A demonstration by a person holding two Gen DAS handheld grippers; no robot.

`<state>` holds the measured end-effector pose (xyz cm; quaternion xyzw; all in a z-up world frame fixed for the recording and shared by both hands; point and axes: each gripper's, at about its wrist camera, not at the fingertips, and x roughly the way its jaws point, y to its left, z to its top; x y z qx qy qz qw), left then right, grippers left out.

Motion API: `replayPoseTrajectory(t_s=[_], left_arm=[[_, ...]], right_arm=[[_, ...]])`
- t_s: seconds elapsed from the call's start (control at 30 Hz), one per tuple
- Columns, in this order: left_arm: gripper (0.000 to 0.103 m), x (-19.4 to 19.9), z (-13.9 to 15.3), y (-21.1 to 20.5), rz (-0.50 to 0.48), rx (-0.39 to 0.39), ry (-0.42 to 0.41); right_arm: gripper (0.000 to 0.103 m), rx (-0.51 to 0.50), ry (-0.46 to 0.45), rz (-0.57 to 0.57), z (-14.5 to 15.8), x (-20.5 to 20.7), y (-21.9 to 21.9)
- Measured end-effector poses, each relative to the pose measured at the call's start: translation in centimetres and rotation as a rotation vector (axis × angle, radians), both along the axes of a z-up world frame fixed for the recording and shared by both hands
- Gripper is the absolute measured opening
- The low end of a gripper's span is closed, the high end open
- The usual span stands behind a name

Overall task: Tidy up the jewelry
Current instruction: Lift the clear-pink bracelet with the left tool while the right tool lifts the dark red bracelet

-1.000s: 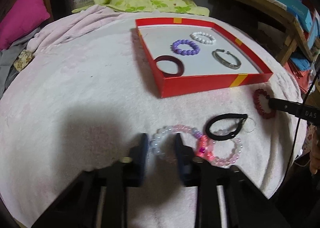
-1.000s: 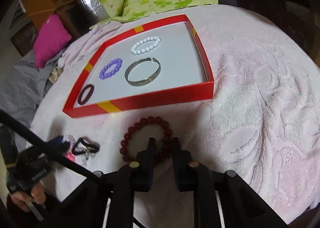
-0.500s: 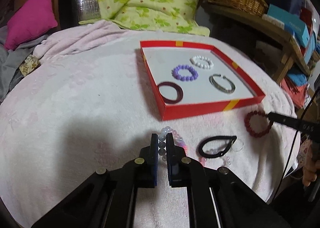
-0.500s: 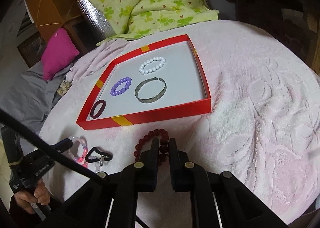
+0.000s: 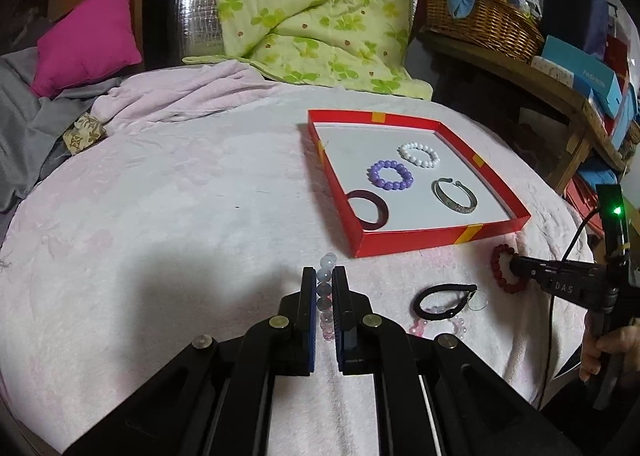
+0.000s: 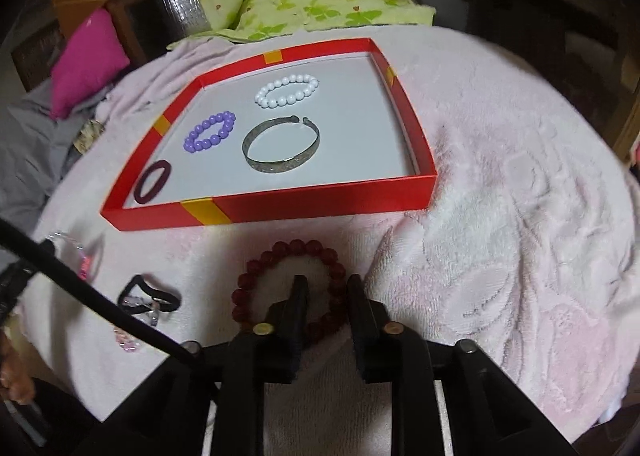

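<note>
The clear-and-pink bead bracelet [image 5: 327, 261] is clamped between the left tongs [image 5: 324, 276]. Its beads run in a row up the narrow slot between the two pads, and the top bead stands just beyond the fingertips. The tongs are clenched on it over the near middle of the tabletop [image 5: 160, 216], which is covered by a pale pink cloth.

The dark red bead bracelet [image 6: 288, 250] lies flat on the cloth near the right edge of the tabletop, just in front of the red box [image 6: 320, 198]. The right tongs [image 6: 325, 282] straddle one side of it: one finger stands inside the ring, the other outside, with the beads in between. The jaws stand wider than the beads, so the tongs read as released. This view is slightly blurred. The right hand [image 5: 604, 348] holds the handle beyond the right edge.

Between the two tongs, near the front edge, a black hair tie [image 5: 440, 296] lies partly over a pink bead bracelet [image 5: 456, 324].

The red box sits toward the far right of the tabletop and holds four pieces, all apart from one another:
- a white bead bracelet [image 5: 419, 155], farthest back;
- a purple bead bracelet [image 5: 390, 175], beside it;
- a silver bangle [image 5: 455, 196], nearer the front wall;
- a dark maroon bangle [image 5: 368, 210], in the front left corner.

Beyond the far edge lie a green flowered quilt [image 5: 312, 8], a magenta cushion [image 5: 86, 36] and a wicker basket [image 5: 480, 20].
</note>
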<state>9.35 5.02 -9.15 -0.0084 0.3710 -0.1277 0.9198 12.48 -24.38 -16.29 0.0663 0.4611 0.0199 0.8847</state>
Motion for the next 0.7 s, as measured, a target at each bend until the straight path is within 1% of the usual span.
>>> replayPoseTrajectory(t_s=[0.1,0.13,0.2,0.27,0.4,0.47,0.7], left_arm=[[0.008,-0.2,0.3,0.4,0.014,0.020,-0.023],[0.008,-0.3,0.4,0.7,0.018,0.022,-0.031],[0.008,-0.4,0.4,1.2,0.024,0.015,-0.035],[0.008,-0.4,0.5,1.9,0.032,-0.004,-0.028],[0.008,-0.3,0.5,3.0,0.053,-0.026,-0.021],[0.008,-0.4,0.4,3.2,0.060,-0.023,-0.024],[0.008,-0.1,0.3,3.3,0.086,-0.021,-0.021]], right_arm=[[0.010,-0.079,-0.010,-0.003,0.2,-0.3,1.2],[0.010,-0.127,-0.013,0.001,0.2,-0.4,1.9],[0.010,-0.187,-0.023,0.012,0.5,-0.7,3.2],[0.010,-0.217,-0.037,0.018,0.9,-1.2,4.1],[0.010,-0.248,-0.071,0.032,2.4,-2.1,5.8],[0.010,-0.249,-0.096,0.036,3.4,-2.7,6.2],[0.010,-0.209,-0.179,0.028,7.3,-3.3,6.0]])
